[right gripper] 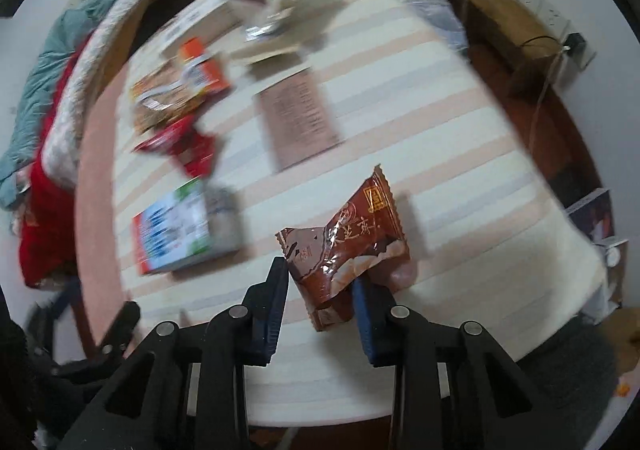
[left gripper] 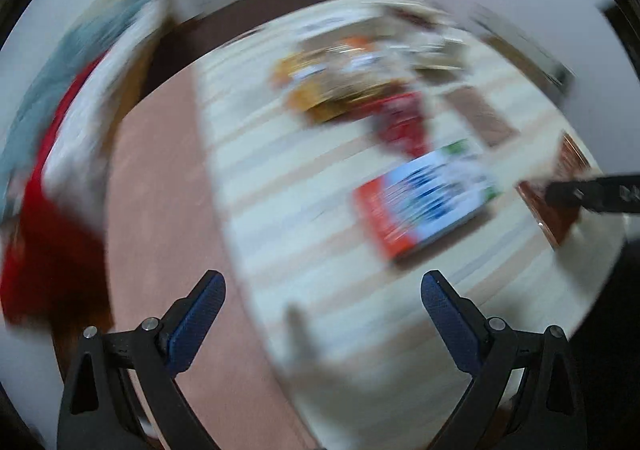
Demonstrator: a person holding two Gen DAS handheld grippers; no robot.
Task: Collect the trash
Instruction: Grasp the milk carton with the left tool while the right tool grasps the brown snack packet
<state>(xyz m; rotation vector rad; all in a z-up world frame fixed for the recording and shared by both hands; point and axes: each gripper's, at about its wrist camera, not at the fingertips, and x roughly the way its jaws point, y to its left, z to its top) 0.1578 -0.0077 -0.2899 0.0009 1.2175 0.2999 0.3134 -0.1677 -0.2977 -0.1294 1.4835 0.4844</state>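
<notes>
The right tool stands narrowed around a brown, glossy plastic snack wrapper. The wrapper's lower end sits between the two blue-padded fingers. The left pad meets the wrapper's edge and the right pad presses its underside, so the tool reads as gripping the wrapper. The wrapper's long axis runs from the jaws up and to the right, away from the tool, and its crimped top edge is free above the striped cloth-covered table.

The left tool is spread wide with nothing between its fingers. In the blurred left wrist view it hangs over the near edge of the table.

Next outward lies a flat red, blue and white printed carton, ahead and to the right of the left tool and left of the right tool. The left tool is free and appears the nearer to it. Beyond it, a red crumpled wrapper and an orange-and-brown pile of packets lie further up the table.
</notes>
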